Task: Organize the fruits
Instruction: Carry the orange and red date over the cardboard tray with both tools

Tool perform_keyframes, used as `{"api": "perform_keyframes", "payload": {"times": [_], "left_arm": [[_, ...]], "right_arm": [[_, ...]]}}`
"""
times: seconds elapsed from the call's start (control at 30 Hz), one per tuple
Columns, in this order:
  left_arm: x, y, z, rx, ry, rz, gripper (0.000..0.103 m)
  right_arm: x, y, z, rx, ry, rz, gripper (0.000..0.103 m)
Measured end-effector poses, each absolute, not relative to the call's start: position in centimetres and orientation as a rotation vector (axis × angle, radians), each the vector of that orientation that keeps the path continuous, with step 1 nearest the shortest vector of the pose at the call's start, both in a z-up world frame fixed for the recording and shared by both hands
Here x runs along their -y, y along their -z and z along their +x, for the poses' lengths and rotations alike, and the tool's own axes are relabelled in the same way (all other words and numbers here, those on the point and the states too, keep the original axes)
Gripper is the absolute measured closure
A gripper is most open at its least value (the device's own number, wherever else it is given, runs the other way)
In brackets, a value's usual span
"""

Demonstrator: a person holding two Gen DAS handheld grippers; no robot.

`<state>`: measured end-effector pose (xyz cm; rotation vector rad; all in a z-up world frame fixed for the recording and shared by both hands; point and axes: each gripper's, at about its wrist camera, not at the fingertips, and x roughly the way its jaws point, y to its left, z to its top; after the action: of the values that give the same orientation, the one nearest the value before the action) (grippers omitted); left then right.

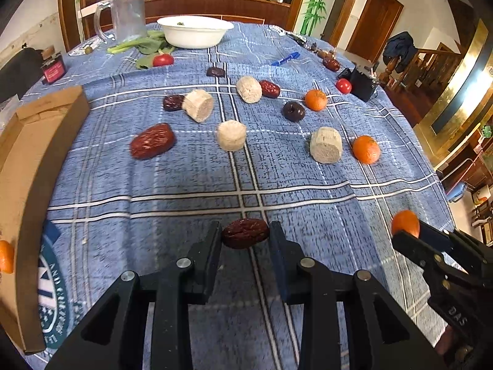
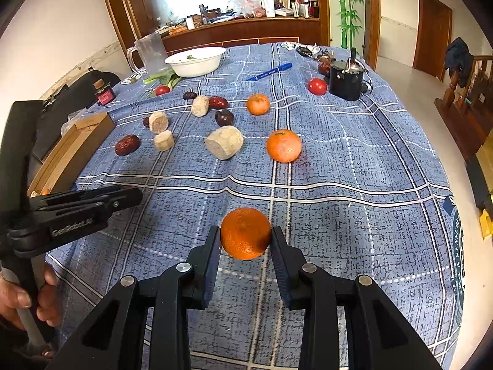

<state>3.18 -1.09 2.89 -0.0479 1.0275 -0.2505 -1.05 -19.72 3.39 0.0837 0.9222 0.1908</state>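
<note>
We hold the left gripper (image 1: 245, 231) clamped on a wrinkled red date (image 1: 245, 233) just above the blue plaid cloth (image 1: 185, 185), and the right gripper (image 2: 245, 236) clamped on a mandarin (image 2: 245, 233). On the cloth beyond we count four pale cut cylinders, the nearest (image 2: 224, 142) lying beside a loose mandarin (image 2: 283, 145), with a second loose mandarin (image 2: 258, 104) farther back. We count two small tomatoes, one (image 2: 317, 86) by the black pot (image 2: 345, 81) and one (image 2: 162, 90) by the greens (image 2: 160, 77). Loose dark dates lie scattered among the cylinders: the large one (image 1: 152, 145) near the cardboard box (image 1: 34, 166), a round dark one (image 1: 294, 111), and several smaller ones behind. A white bowl (image 1: 195, 31), a clear jug (image 1: 128, 15) and a blue pen (image 2: 269, 71) sit at the far end. Only the left wrist view shows an orange fruit (image 1: 6, 256) at the frame's left edge by the box; only the right wrist view shows the person's hand (image 2: 18, 299) on the left gripper's handle.
</note>
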Motion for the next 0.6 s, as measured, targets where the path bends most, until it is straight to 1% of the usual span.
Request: {"api": "perform_keyframes", "payload": {"times": [0.3,0.6], "left_arm": [[-1.3,-5.3,0.9,-0.968,0.261,-0.038,0.073],[-6.6,-6.9,-0.2,-0.93,0.211,-0.072,0.073]], "right_arm": [[17.1,-4.2,-1.8,-0.909,-0.202,0.092,0.068],[12.0,-5.1,-1.7,-0.912,-0.25,0.042,0.068]]}}
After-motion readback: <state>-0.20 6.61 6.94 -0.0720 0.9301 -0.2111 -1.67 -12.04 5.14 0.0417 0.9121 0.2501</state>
